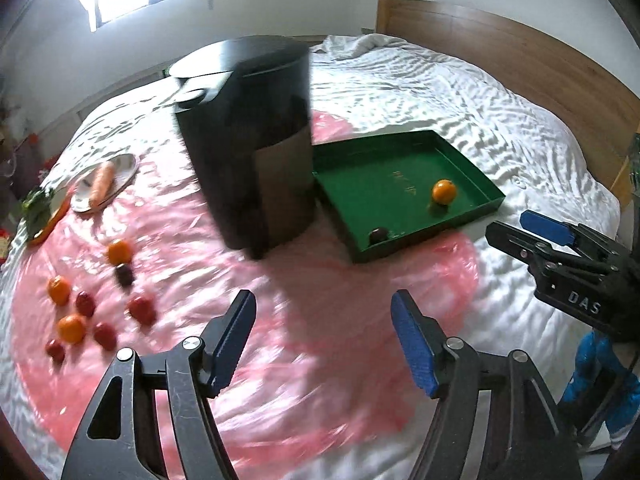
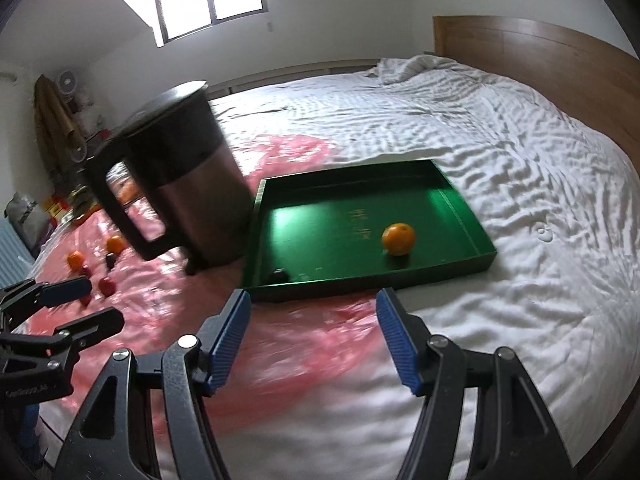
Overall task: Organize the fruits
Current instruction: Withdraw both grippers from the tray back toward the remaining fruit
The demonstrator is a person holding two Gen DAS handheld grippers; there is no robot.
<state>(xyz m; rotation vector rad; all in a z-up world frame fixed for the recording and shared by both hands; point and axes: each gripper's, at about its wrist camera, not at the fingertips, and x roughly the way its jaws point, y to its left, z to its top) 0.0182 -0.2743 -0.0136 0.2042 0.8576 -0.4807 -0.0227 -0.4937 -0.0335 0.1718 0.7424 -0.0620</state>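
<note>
Both hand-held grippers are up over the bed (image 2: 500, 152) with nothing in them: the left hand-held gripper (image 1: 324, 340) has its blue pads spread apart over the pink plastic sheet (image 1: 300, 320), and the right hand-held gripper (image 2: 314, 336) is spread about the same, jaws empty, hanging just in front of the near wall of the green tray (image 2: 472, 216). The tray sits on the white quilt with its near corner lapping onto the pink sheet. Inside it there's one orange (image 2: 398, 239) toward the right side and a small dark fruit (image 1: 378, 235) tucked against the near wall. Just left of the tray stands a big dark jug-like container (image 1: 248, 140) with a handle, right up beside the tray's left edge. The rest of the fruit is well over to the left on the pink sheet: a loose bunch of oranges (image 1: 72, 328) and little red fruits (image 1: 142, 309), plus another dark one (image 1: 125, 274). Further back on that side is a plate (image 1: 120, 168) with a carrot (image 1: 101, 184) on it, and some leafy greens (image 1: 36, 204) on another dish next to it.
</note>
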